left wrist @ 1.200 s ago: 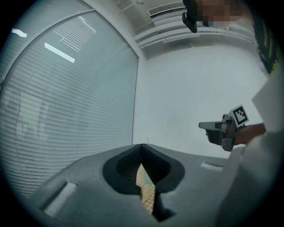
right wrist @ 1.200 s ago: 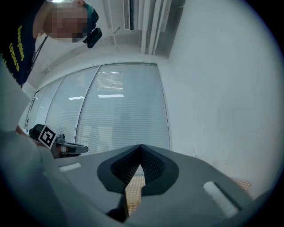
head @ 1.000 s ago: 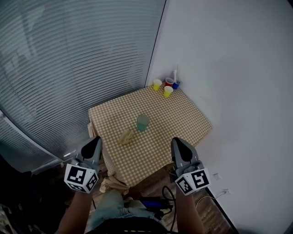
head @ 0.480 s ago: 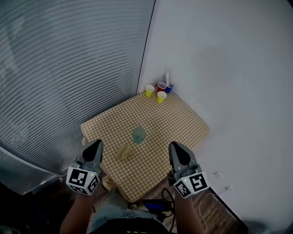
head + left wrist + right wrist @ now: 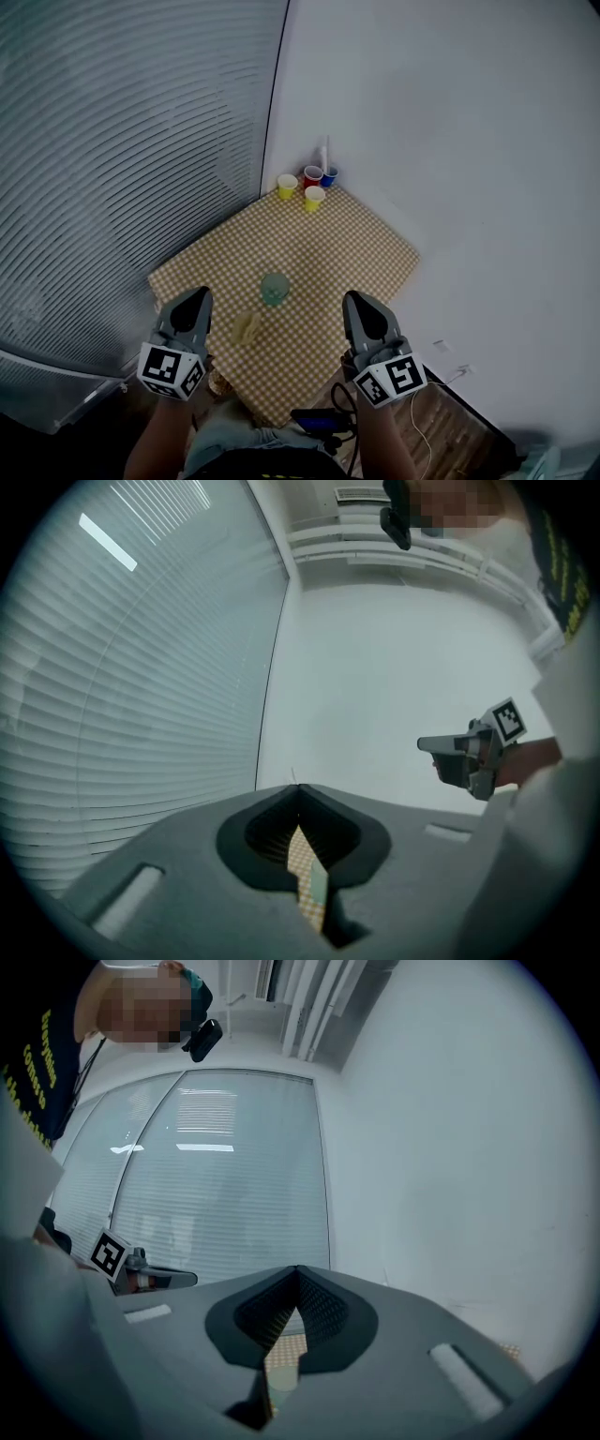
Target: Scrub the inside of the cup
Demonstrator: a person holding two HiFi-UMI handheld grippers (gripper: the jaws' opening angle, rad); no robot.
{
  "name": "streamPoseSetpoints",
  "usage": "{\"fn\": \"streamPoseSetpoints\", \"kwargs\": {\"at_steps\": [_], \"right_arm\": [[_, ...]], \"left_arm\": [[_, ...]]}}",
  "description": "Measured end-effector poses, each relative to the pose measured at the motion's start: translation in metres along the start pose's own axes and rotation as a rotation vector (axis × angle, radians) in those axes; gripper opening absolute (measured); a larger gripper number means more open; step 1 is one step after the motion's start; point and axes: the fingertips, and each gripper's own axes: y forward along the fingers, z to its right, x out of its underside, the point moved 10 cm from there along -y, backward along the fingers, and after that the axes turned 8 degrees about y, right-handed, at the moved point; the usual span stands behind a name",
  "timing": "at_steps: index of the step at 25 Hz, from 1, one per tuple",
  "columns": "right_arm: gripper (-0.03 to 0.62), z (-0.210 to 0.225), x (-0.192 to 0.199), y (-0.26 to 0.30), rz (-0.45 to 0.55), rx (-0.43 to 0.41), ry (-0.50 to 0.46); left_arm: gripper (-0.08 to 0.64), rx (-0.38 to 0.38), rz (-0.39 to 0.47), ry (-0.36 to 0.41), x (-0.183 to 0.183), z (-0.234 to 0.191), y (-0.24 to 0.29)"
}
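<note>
Gingham-clothed table (image 5: 347,248), round translucent cup (image 5: 274,289)

The checked tablecloth (image 5: 328,246) looks like matt cloth, the teal cup (image 5: 274,288) like smooth translucent plastic. The left gripper (image 5: 195,298) and right gripper (image 5: 356,300) are matt grey plastic. At five o'clock, the floor (image 5: 469,422) is wood-grained.

Left tongs (image 5: 195,300) and right tongs (image 5: 356,302) point level, side by side, jaws together.

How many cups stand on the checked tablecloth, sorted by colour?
Yellow cups: 2
Red cup: 1
Blue cup: 1
Teal cup: 1
Total: 5 cups
</note>
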Motion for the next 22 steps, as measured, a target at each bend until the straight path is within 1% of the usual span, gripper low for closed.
{"fn": "streamPoseSetpoints", "kwargs": {"at_steps": [8,14,22], "right_arm": [[0.006,0.001,0.006,0.019,-0.012,0.026,-0.007],[0.006,0.004,0.011,0.028,-0.009,0.057,-0.001],[0.006,0.005,0.019,0.045,-0.019,0.06,0.001]], "left_arm": [[-0.002,0.044,-0.015,-0.005,0.01,-0.015,0.024],[-0.002,0.078,-0.017,0.009,0.012,-0.024,0.039],[-0.002,0.114,-0.021,0.021,0.015,-0.036,0.055]]}}
